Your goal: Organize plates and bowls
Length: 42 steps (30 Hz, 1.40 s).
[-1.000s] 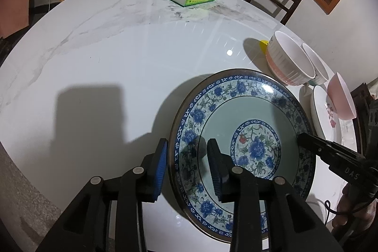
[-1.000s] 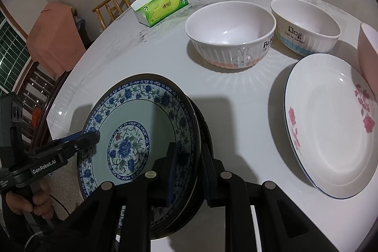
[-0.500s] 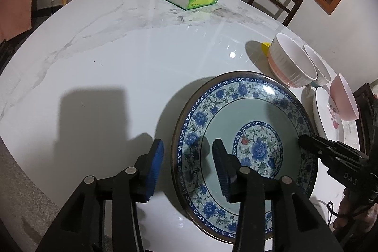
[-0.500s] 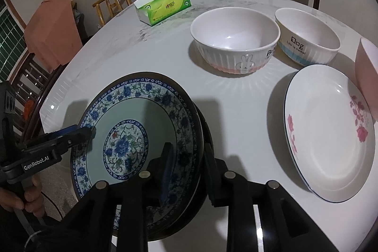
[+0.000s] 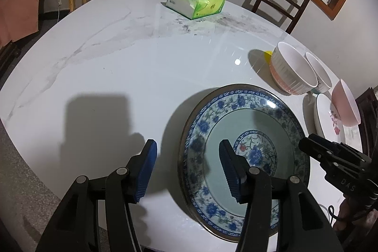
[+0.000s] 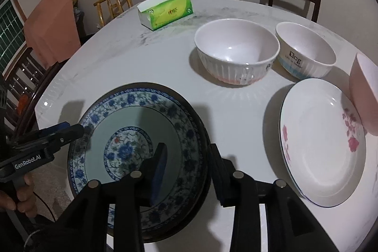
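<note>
A blue-and-white floral plate lies on top of a dark-rimmed plate near the table's front edge. My left gripper straddles its left rim. The jaws are opening, and both blue pads stand clear of the rim. My right gripper straddles the opposite rim, one finger over the plate and one outside it. Its jaws are also opening, with a gap to the rim. Each gripper shows in the other's view: the right gripper and the left gripper.
A white ribbed bowl, a "Dog" bowl, a pink bowl and a white plate with pink flowers stand to the right. A green tissue box sits at the far side. Chairs ring the round marble table.
Both grippers' jaws have widened around the floral plate's rim and let it go. The plate stays flat on the lower plate. Both hands have barely moved.
</note>
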Each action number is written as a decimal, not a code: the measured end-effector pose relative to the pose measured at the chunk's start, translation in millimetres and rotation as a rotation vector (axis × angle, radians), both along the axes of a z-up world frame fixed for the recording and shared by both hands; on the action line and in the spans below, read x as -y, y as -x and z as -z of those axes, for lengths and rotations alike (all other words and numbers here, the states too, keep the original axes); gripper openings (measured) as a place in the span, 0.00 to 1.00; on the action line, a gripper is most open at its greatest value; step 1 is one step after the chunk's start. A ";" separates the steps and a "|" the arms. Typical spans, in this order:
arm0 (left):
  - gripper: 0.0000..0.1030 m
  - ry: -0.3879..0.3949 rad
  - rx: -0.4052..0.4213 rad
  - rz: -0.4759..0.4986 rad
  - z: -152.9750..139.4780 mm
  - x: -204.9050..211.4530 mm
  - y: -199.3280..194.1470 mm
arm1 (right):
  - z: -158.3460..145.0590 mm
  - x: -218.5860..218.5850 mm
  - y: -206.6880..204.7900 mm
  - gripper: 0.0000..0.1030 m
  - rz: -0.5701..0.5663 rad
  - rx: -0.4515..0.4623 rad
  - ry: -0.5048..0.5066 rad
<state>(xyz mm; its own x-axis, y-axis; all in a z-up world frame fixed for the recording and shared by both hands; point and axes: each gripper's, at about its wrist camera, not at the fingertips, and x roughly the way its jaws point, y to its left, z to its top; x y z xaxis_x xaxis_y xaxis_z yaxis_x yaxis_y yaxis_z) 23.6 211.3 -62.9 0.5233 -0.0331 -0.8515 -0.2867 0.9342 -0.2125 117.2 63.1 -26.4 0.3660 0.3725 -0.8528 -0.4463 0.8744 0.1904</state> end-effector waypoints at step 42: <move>0.53 -0.100 0.080 0.221 -26.3 157.3 -24.1 | -35.4 152.3 35.5 0.35 0.270 0.228 0.102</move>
<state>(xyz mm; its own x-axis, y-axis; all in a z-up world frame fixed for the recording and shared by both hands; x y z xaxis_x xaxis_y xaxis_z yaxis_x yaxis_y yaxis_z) 47.7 54.0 -36.6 0.5789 -0.0716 -0.8122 -0.0592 0.9898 -0.1294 81.7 -89.2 9.0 0.6246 0.1535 -0.7658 -0.2174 0.9759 0.0183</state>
